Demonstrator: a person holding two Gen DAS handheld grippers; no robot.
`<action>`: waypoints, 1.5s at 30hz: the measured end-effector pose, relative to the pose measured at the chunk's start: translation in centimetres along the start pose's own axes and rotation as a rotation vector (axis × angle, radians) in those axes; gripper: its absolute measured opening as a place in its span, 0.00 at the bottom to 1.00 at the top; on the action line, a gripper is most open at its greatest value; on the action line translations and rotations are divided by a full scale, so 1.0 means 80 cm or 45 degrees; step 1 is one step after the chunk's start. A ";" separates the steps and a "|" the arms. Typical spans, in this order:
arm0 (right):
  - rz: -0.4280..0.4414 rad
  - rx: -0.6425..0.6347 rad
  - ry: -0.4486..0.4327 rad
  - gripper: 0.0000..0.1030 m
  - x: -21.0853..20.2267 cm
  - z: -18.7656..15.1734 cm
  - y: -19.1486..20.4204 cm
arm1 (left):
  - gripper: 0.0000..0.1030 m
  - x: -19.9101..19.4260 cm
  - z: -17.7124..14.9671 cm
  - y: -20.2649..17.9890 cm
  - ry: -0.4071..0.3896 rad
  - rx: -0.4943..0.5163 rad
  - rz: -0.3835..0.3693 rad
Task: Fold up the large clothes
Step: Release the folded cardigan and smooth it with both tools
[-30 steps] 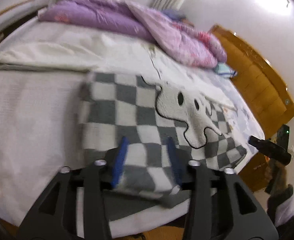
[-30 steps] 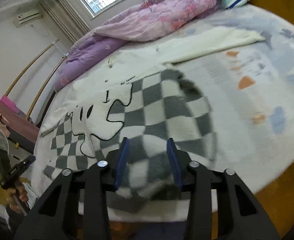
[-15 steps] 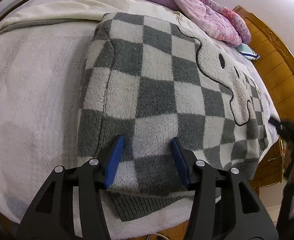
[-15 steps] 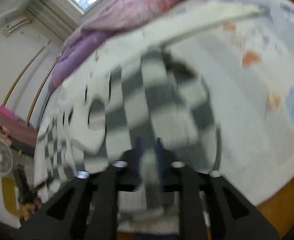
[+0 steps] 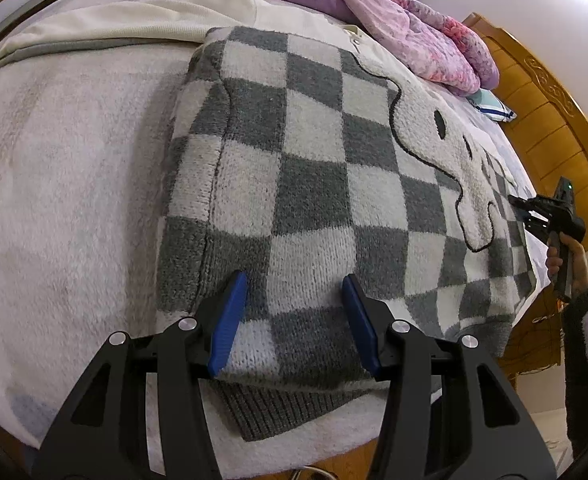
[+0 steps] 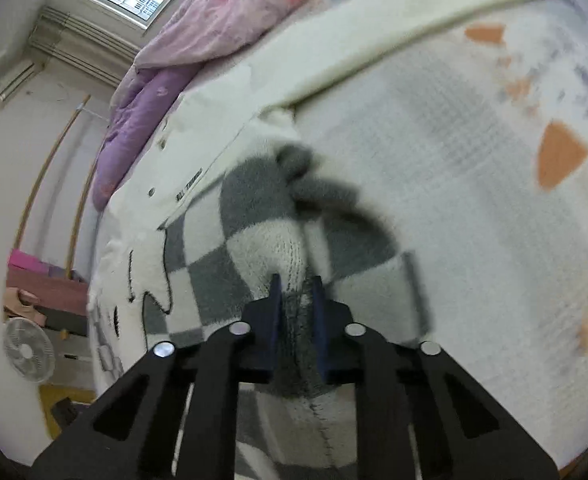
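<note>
"Is the folding done?"

"No, I've only begun. The checkered sweater [image 5: 313, 184] lies flat ahead of my left gripper [image 5: 294, 300], fingers wide apart. My right gripper [image 6: 297, 292] pinches its edge between closed fingers."

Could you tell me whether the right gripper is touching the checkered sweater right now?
Touching. The right wrist view shows the right gripper shut on a bunched fold of the checkered sweater, pinched between its blue pads.

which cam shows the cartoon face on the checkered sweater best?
Left wrist view: the cartoon face on the checkered sweater is sharp, with eyes and outline visible. Right wrist view shows it only partly, squeezed at the left edge.
</note>
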State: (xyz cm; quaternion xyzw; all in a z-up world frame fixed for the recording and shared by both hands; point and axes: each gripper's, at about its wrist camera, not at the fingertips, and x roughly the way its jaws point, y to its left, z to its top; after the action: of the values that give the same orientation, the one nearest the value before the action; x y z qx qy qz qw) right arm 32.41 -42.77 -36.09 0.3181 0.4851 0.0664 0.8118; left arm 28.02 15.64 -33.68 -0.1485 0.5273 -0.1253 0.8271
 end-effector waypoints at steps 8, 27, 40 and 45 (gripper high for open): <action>-0.204 -0.117 -0.063 0.18 0.008 -0.027 0.021 | 0.49 -0.003 0.004 0.004 0.012 -0.013 -0.001; -0.148 -0.445 0.171 0.01 0.142 -0.083 0.309 | 0.69 -0.036 0.053 0.051 -0.097 -0.242 0.020; -0.183 -0.367 0.289 0.00 0.120 -0.147 0.279 | 0.74 -0.026 0.034 0.100 -0.041 -0.395 -0.038; -0.145 -0.301 0.275 0.00 0.096 -0.201 0.238 | 0.75 -0.024 0.016 0.099 -0.007 -0.412 -0.052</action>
State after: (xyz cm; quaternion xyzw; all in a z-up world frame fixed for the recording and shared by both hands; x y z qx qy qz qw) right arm 26.90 -17.30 -35.97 0.1834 0.5757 0.1107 0.7891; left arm 28.81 23.79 -34.50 -0.2910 0.5351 -0.0552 0.7912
